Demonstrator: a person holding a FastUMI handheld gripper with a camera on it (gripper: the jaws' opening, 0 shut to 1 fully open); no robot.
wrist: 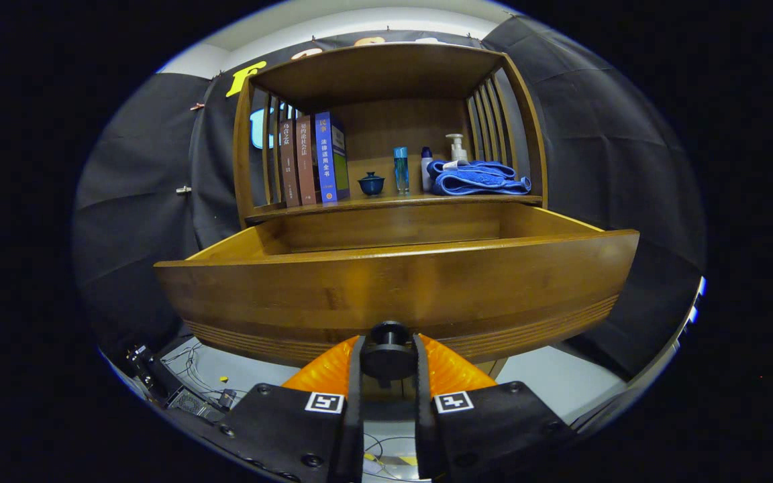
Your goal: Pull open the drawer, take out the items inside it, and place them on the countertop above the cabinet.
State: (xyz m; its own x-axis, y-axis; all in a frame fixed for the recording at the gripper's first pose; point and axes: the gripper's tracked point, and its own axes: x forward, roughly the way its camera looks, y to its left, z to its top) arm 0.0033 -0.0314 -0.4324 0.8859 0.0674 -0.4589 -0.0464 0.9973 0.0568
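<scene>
1. Claw (388, 359) clamped on the small round black knob (388, 350) of the brown wooden drawer (393, 288).
2. Drawer pulled out.
3. Next, probably: let go, lift, look inside.

Gripper (388, 359) fingers clamped on drawer knob (388, 349), drawer (393, 288) pulled out
</scene>
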